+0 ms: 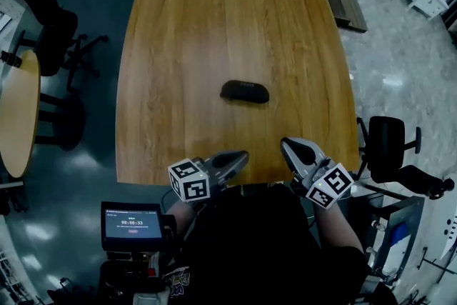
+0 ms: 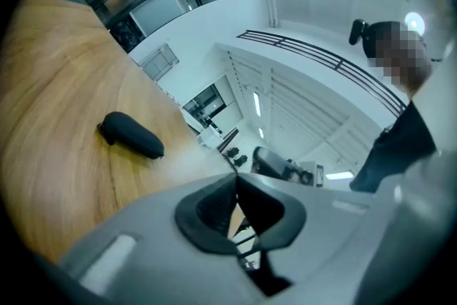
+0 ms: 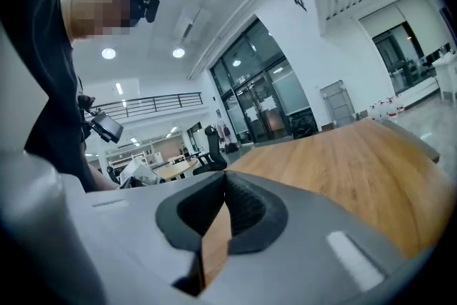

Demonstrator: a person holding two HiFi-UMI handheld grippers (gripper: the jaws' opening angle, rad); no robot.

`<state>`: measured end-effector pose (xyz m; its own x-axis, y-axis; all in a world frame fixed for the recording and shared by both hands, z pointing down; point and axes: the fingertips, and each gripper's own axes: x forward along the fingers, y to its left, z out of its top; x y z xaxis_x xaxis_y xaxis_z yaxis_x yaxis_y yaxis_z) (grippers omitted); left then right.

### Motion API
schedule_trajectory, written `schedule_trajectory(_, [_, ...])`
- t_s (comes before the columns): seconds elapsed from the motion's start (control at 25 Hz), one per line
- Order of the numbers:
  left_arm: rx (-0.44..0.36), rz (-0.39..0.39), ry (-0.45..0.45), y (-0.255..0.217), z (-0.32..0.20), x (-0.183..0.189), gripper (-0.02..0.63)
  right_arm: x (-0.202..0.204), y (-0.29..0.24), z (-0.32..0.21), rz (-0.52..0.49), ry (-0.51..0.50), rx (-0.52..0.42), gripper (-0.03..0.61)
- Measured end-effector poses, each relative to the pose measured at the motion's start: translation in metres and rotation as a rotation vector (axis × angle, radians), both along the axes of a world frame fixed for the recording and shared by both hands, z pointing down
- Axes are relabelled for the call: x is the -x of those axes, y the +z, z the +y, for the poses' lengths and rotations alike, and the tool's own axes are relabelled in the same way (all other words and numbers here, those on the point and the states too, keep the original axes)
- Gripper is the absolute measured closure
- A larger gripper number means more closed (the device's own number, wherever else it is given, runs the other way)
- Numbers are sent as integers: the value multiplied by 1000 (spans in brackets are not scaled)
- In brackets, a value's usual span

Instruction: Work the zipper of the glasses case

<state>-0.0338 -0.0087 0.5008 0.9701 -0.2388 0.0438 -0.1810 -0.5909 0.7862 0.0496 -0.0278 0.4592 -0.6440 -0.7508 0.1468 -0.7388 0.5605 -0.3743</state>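
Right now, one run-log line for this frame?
glasses case: on table, untouched | left hand-held gripper: shut, empty | right hand-held gripper: shut, empty

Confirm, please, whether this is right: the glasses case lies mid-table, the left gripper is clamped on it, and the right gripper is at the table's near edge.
Not quite. The head view shows the left gripper shut on nothing at the near edge of the table, apart from the glasses case. The case does lie mid-table, and the right gripper is at that edge.
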Motion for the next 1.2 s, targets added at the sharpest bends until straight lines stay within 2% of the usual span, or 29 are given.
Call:
schedule_trajectory(0.16, [-132, -78, -56, -19, -10, -12, 615, 13, -24, 13, -52, 21, -22, 574])
schedule_trajectory(0.32, [-216, -153, -61, -32, 11, -33, 615, 15, -31, 32, -70, -29, -34, 574])
schedule_trajectory(0.48, [-205, -150, -96, -35, 67, -60, 615, 8, -16, 91, -38, -106, -16, 574])
schedule_trajectory(0.64, [-192, -153, -143, -31, 117, -83, 615, -14, -5, 141, -52, -144, -14, 574])
schedule_trajectory(0.92, [-115, -170, -249, -20, 173, -85, 615, -29, -1, 195, -90, -204, 13, 574])
schedule_trajectory(1.04, [-135, -182, -262, -26, 182, -86, 615, -33, -5, 204, -93, -206, -1, 574])
schedule_trajectory(1.2, [-196, -210, -227, -34, 193, -94, 615, -33, -10, 210, -97, -201, -21, 574])
